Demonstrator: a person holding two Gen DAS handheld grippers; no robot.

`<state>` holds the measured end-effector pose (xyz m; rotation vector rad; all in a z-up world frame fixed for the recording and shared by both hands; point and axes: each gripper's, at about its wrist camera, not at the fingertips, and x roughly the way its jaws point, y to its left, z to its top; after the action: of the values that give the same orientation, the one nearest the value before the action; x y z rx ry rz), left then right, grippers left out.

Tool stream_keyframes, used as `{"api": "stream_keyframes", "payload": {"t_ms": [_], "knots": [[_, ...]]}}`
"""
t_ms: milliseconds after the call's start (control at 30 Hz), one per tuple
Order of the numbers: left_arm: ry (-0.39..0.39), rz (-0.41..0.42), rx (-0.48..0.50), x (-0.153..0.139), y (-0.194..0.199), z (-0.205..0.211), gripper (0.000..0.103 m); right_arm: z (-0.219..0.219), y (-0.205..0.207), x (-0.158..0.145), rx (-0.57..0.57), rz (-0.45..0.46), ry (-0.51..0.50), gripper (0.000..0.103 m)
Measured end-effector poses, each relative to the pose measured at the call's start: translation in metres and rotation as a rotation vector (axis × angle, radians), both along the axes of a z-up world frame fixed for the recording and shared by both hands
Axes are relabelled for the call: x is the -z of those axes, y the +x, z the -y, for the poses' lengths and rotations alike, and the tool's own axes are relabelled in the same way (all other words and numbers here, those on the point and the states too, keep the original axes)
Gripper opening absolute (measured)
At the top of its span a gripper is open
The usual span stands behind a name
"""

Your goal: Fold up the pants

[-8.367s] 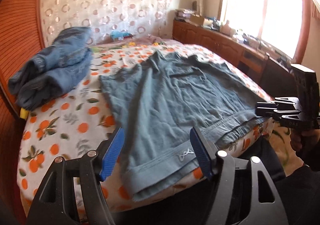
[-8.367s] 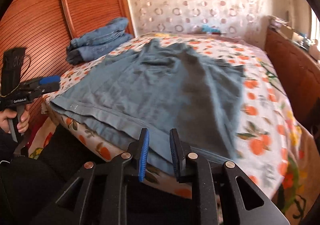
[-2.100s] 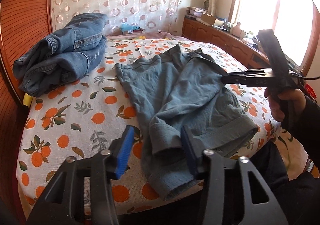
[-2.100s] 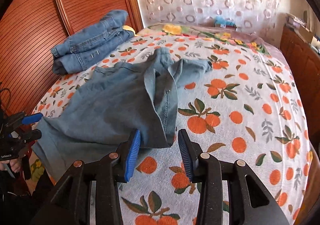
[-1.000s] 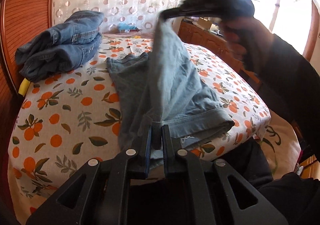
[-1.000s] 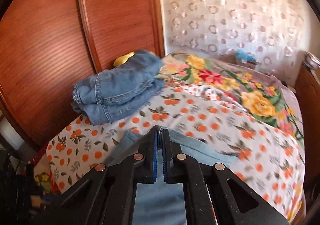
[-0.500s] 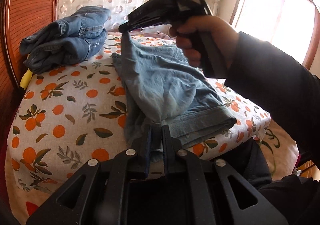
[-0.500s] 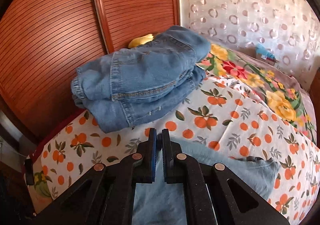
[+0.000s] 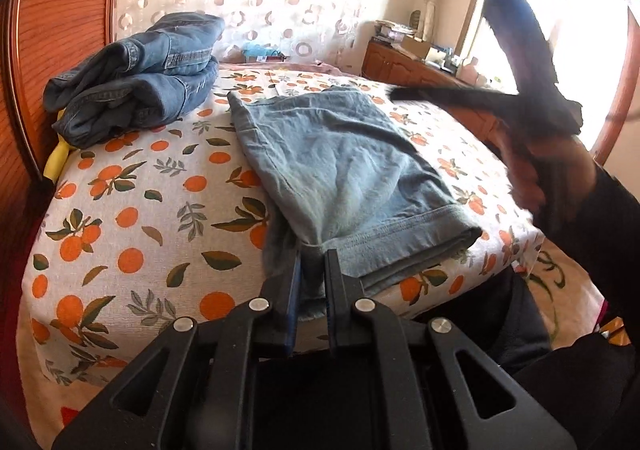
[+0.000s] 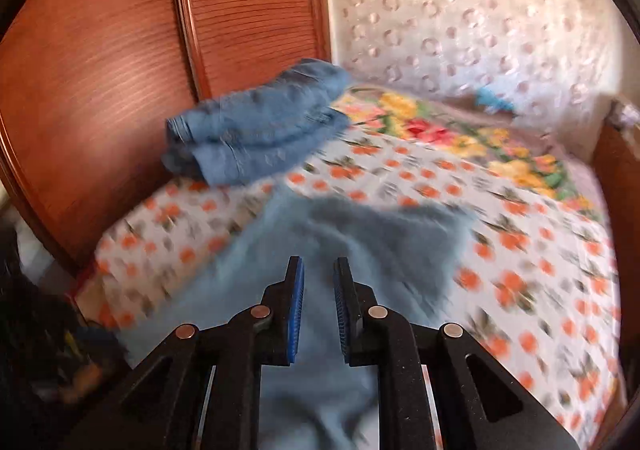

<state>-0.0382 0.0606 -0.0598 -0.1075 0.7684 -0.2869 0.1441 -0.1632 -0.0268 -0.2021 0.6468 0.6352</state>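
Light blue pants [image 9: 340,169] lie folded lengthwise on the orange-print bedsheet [image 9: 140,209], with their stitched hem at the bed's front edge. My left gripper [image 9: 311,262] is shut on the near left corner of that hem. In the left wrist view my right gripper [image 9: 460,97] is a dark blur above the right side of the bed, held by a hand [image 9: 552,161]. In its own blurred view the right gripper [image 10: 318,270] hovers over the pants [image 10: 360,234]. Its jaws are opening, with a clear gap and no cloth pinched.
A pile of folded darker jeans [image 9: 136,77] sits at the bed's far left, by the wooden wardrobe doors [image 10: 100,49]. A yellow object [image 9: 56,161] pokes out under it. A patterned curtain hangs behind the bed. A wooden sideboard [image 9: 420,65] stands under the window on the right.
The right gripper has let go of the pants' far end, which now lies flat on the bed, and has swung back right and down. The left gripper stays shut on the hem.
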Motion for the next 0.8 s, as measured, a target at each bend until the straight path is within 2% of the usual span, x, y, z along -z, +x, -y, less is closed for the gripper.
{"api": "stream_keyframes", "payload": {"t_ms": [233, 433, 567, 667, 733, 800], "knots": [[0.039, -0.006, -0.005, 0.002, 0.002, 0.004, 0.011, 0.021, -0.038, 0.025, -0.024, -0.065, 0.002, 0.015], [0.049, -0.015, 0.016, 0.003, -0.005, 0.006, 0.011, 0.025, -0.075, 0.033, -0.049, -0.052, -0.001, 0.015], [0.084, -0.02, -0.001, 0.006, -0.006, 0.004, 0.011, 0.037, -0.084, 0.045, -0.046, -0.093, -0.006, 0.015], [0.105, 0.016, -0.034, 0.001, -0.007, 0.002, 0.017, 0.04, -0.088, 0.049, -0.032, -0.101, -0.011, 0.017], [0.105, 0.037, -0.034, -0.004, -0.009, 0.001, 0.027, 0.043, -0.093, 0.047, -0.025, -0.101, -0.004, 0.019], [0.103, 0.05, -0.034, -0.009, -0.009, 0.002, 0.032, 0.041, -0.096, 0.046, -0.023, -0.093, -0.007, 0.021]]}}
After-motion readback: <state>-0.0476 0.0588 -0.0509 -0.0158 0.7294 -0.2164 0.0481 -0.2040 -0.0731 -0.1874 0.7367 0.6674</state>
